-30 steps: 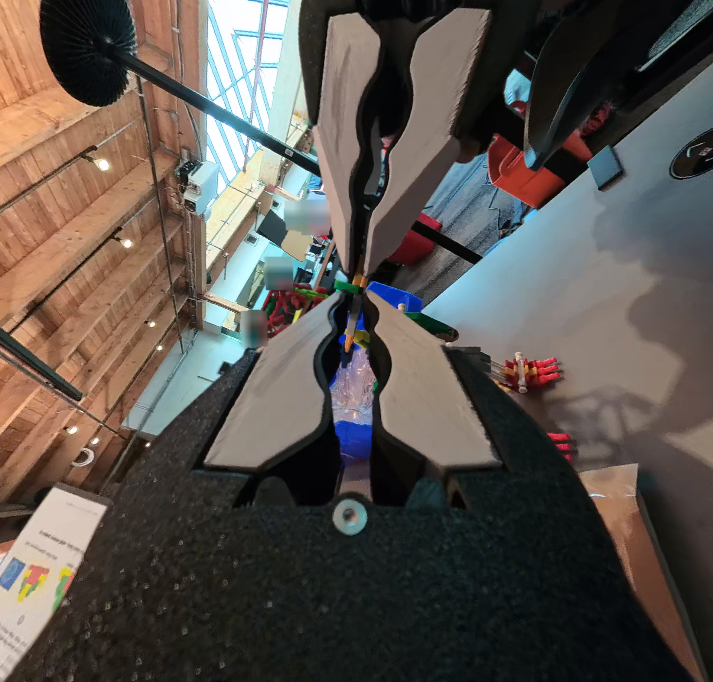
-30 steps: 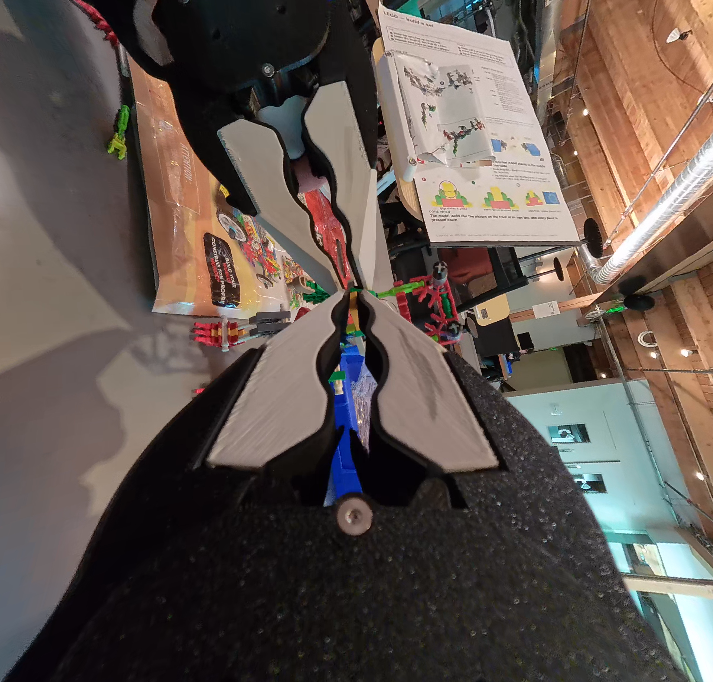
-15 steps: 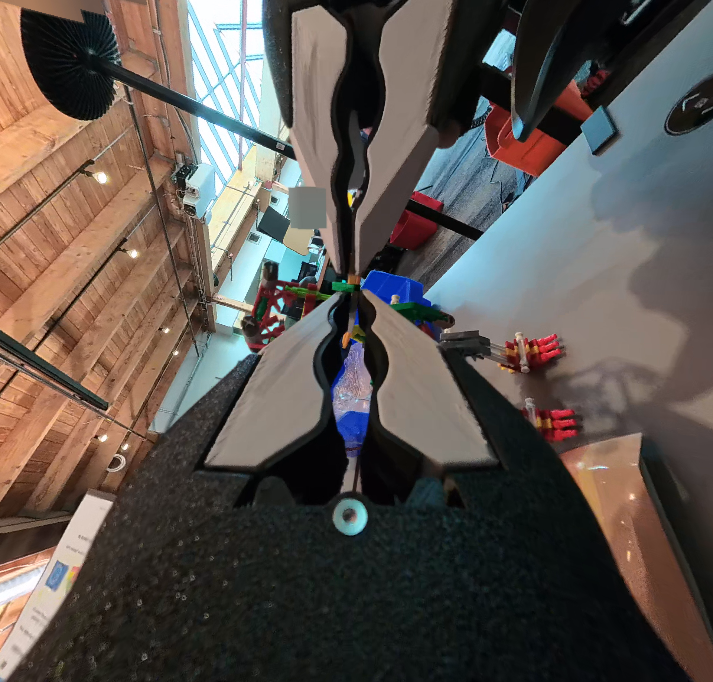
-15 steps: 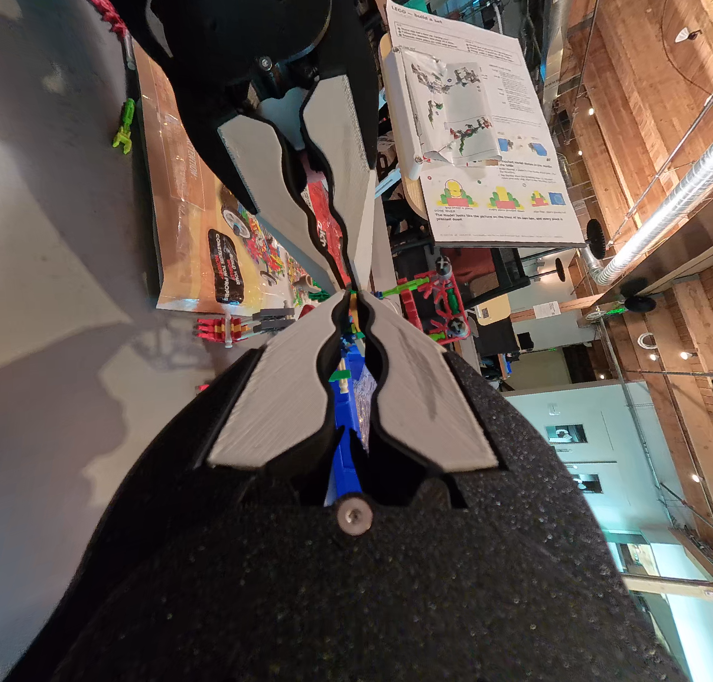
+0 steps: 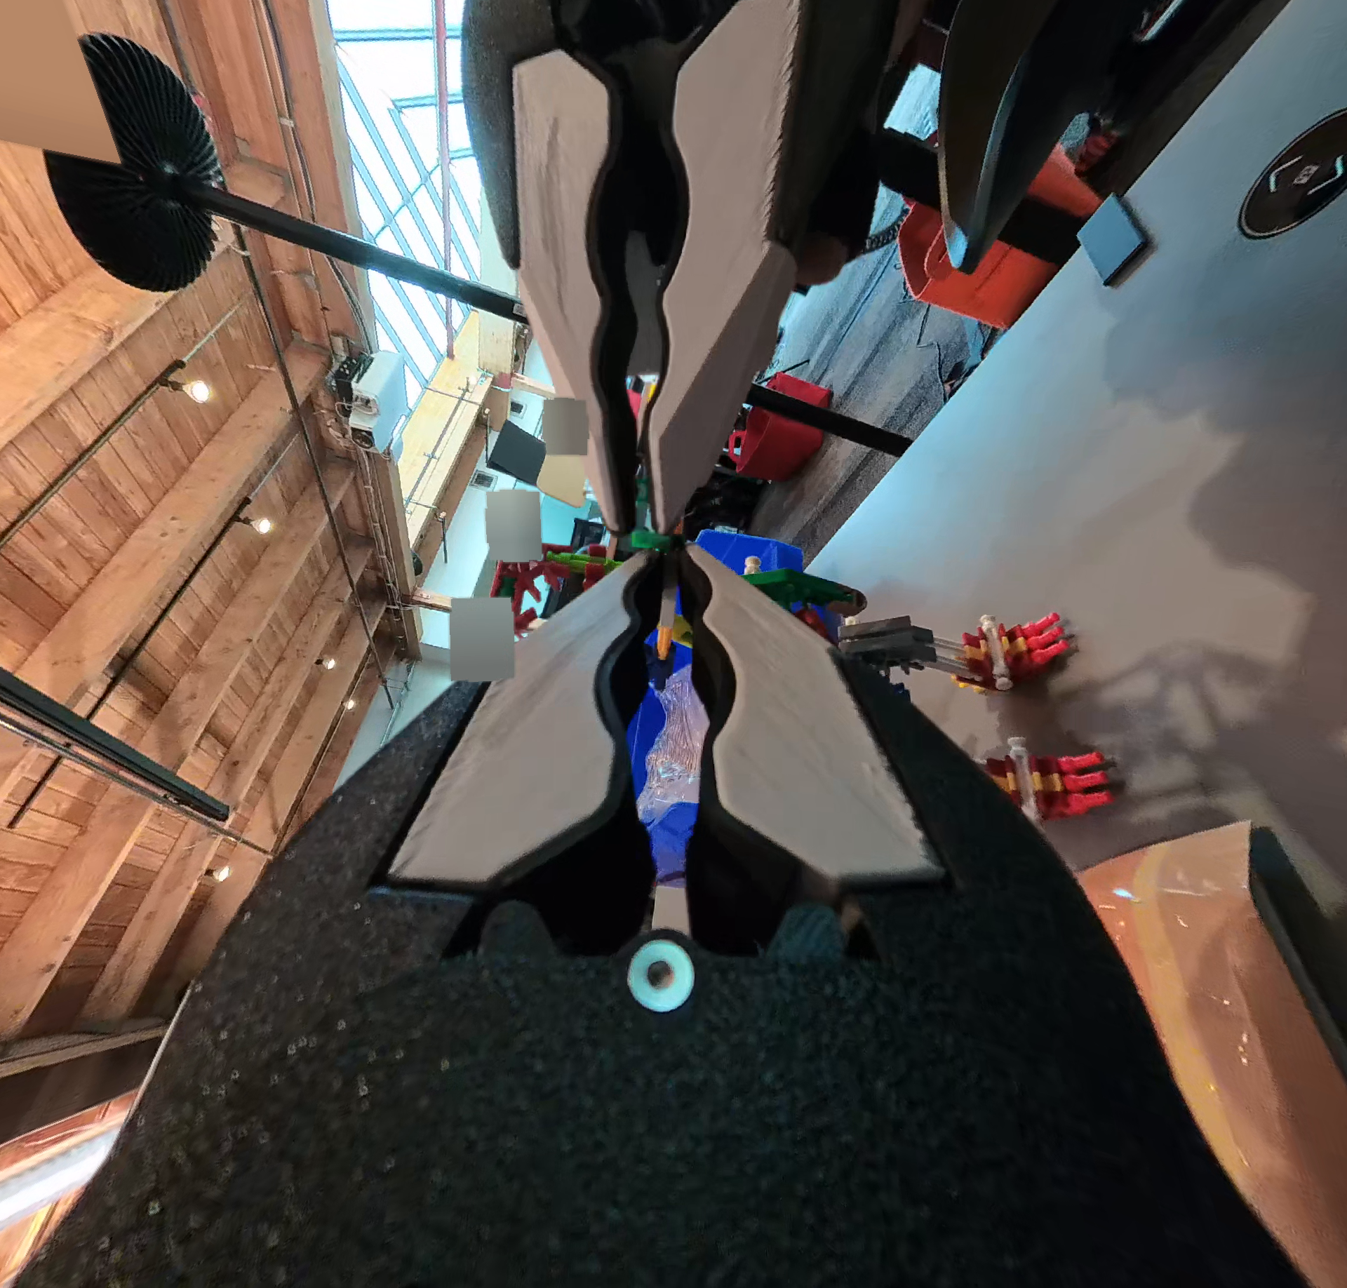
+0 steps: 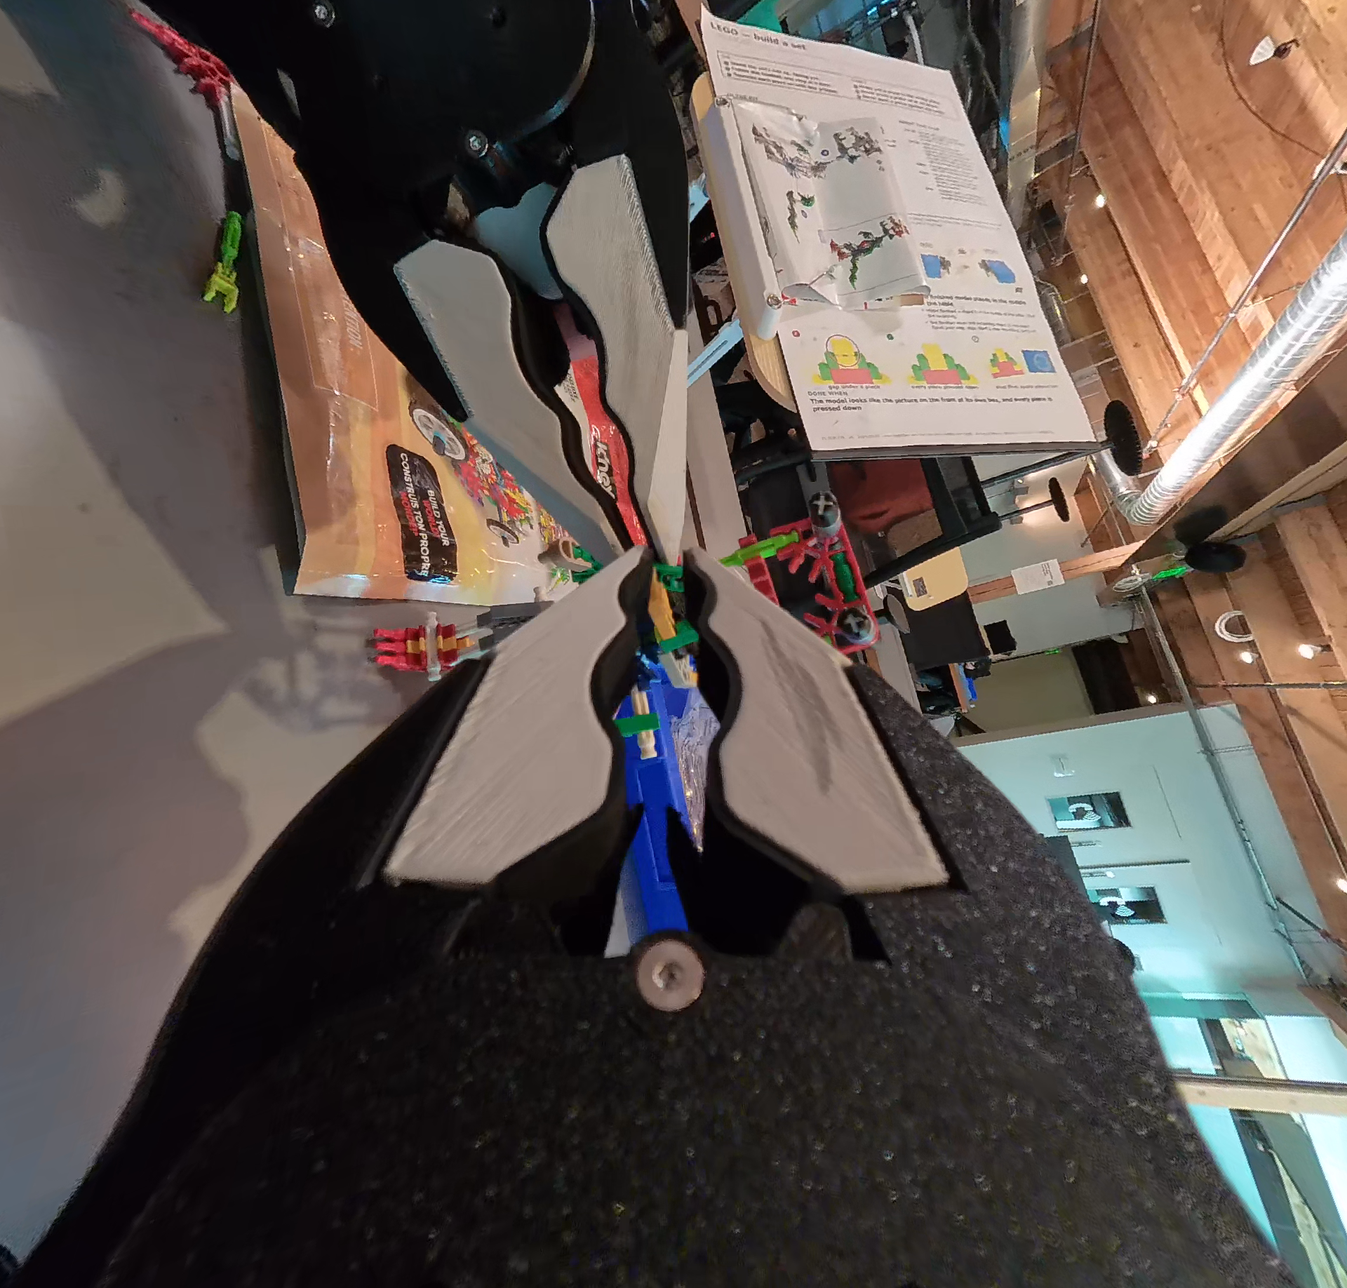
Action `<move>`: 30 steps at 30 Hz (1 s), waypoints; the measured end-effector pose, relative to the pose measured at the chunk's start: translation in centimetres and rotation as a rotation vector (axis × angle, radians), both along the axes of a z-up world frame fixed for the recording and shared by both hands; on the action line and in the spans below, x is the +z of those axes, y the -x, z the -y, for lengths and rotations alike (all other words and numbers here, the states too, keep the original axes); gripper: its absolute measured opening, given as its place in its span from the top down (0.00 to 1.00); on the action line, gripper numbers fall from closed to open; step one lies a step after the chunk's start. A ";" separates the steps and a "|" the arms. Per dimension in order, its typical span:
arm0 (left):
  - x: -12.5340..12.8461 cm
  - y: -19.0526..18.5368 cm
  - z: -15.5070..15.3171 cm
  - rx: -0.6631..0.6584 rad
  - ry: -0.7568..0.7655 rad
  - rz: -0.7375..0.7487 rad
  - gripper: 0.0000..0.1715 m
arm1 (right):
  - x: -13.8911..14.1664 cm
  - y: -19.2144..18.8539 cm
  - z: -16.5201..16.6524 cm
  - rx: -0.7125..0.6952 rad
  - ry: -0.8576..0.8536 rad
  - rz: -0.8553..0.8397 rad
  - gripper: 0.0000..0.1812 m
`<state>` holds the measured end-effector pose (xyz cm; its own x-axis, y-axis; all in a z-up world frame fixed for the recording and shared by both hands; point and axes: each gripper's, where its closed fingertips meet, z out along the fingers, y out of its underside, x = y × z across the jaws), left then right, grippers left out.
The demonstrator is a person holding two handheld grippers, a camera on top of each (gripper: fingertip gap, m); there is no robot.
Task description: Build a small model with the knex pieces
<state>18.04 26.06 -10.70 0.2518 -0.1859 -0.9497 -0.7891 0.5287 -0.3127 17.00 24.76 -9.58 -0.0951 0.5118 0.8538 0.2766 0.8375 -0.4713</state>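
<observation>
The left claw (image 5: 660,560) and the right claw (image 6: 665,560) are meeting tip to tip above the grey counter (image 5: 1137,524), both clamping the same small green connector piece (image 5: 651,540), an orange rod (image 6: 660,608) hanging from it over a blue bin (image 5: 751,550).

The pale grey ribbed fingers (image 6: 525,765) sat in speckled black foam. Between them showed a bright green plastic connector (image 5: 651,540), an orange rod (image 5: 665,637) and a deep blue plastic bin (image 6: 656,801). Red-and-yellow rod bundles (image 5: 1013,652) lay on the matte grey tabletop (image 5: 1137,524). The flat cardboard box (image 6: 350,407) was tan, printed with multicoloured toy pictures.
</observation>
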 end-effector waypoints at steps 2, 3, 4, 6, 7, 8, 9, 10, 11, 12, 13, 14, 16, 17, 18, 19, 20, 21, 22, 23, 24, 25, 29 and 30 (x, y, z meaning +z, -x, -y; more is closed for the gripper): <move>-0.1 0.1 0.0 0.002 0.014 0.003 0.99 | -0.1 -0.1 -0.2 -0.012 -0.005 0.003 0.93; 0.0 0.1 0.0 0.001 0.014 0.004 0.99 | -0.1 -0.2 -0.1 -0.010 -0.005 0.007 0.94; 0.0 0.1 0.0 0.001 0.015 0.008 0.99 | -0.3 -0.2 -0.1 -0.009 -0.009 0.017 0.94; 0.0 0.1 0.0 0.003 0.012 0.004 0.99 | -0.4 -0.2 -0.3 -0.024 -0.036 0.018 0.94; 0.0 0.1 0.0 0.002 0.012 0.010 0.99 | -0.4 -0.1 -0.3 -0.030 -0.044 0.015 0.95; 0.0 0.1 0.0 -0.003 0.017 0.021 0.99 | -0.3 -0.1 -0.3 -0.030 -0.050 0.016 0.96; 0.0 0.1 -0.1 -0.002 0.018 0.025 0.99 | -0.4 -0.1 -0.3 -0.030 -0.056 0.021 0.97; 0.0 0.1 -0.1 0.000 0.018 0.024 0.99 | -0.5 -0.1 -0.3 -0.030 -0.062 0.019 0.98; 0.1 0.1 -0.2 -0.001 0.017 0.025 0.99 | -0.5 -0.1 -0.3 -0.029 -0.064 0.016 0.98; 0.1 0.1 -0.2 -0.002 0.012 0.026 0.99 | -0.5 -0.1 -0.4 -0.028 -0.059 0.016 0.98; 0.0 0.1 -0.2 0.001 0.012 0.028 0.99 | -0.5 -0.1 -0.4 -0.030 -0.060 0.017 0.98; 0.0 0.1 -0.3 0.001 0.018 0.033 0.99 | -0.5 -0.1 -0.5 -0.029 -0.062 0.016 0.98; 0.1 0.2 -0.3 -0.001 0.018 0.042 0.98 | -0.5 -0.1 -0.5 -0.029 -0.061 0.015 0.98; 0.3 0.2 -0.3 0.000 0.004 0.051 0.96 | -0.5 0.0 -0.4 -0.028 -0.065 0.014 0.99; 0.4 0.3 -0.3 -0.001 -0.001 0.063 0.95 | -0.5 0.0 -0.4 -0.026 -0.063 0.015 0.99; 0.5 0.4 -0.2 -0.002 -0.009 0.076 0.92 | -0.5 0.0 -0.3 -0.023 -0.061 0.015 0.99; 0.8 0.5 -0.2 0.001 -0.028 0.088 0.89 | -0.6 0.0 -0.3 -0.020 -0.062 0.015 0.99; 1.0 0.6 -0.1 0.000 -0.042 0.101 0.87 | -0.6 0.0 -0.3 -0.019 -0.061 0.015 0.99; 0.9 0.6 0.0 -0.008 -0.038 0.106 0.87 | -0.6 0.0 -0.3 -0.020 -0.060 0.017 0.99; 0.9 0.5 0.1 -0.012 -0.038 0.104 0.88 | -0.6 0.1 -0.2 -0.019 -0.061 0.015 0.99; 0.8 0.5 0.1 -0.014 -0.045 0.093 0.89 | -0.6 0.1 -0.2 -0.018 -0.062 0.014 0.99; 0.7 0.4 0.2 -0.016 -0.051 0.082 0.91 | -0.6 0.1 -0.2 -0.016 -0.061 0.015 0.99; 0.2 0.2 0.4 -0.020 -0.077 0.044 0.98 | -0.5 0.1 -0.1 -0.013 -0.060 0.013 0.99; 0.2 0.2 0.4 -0.022 -0.078 0.042 0.99 | -0.5 0.0 -0.1 -0.013 -0.061 0.013 0.99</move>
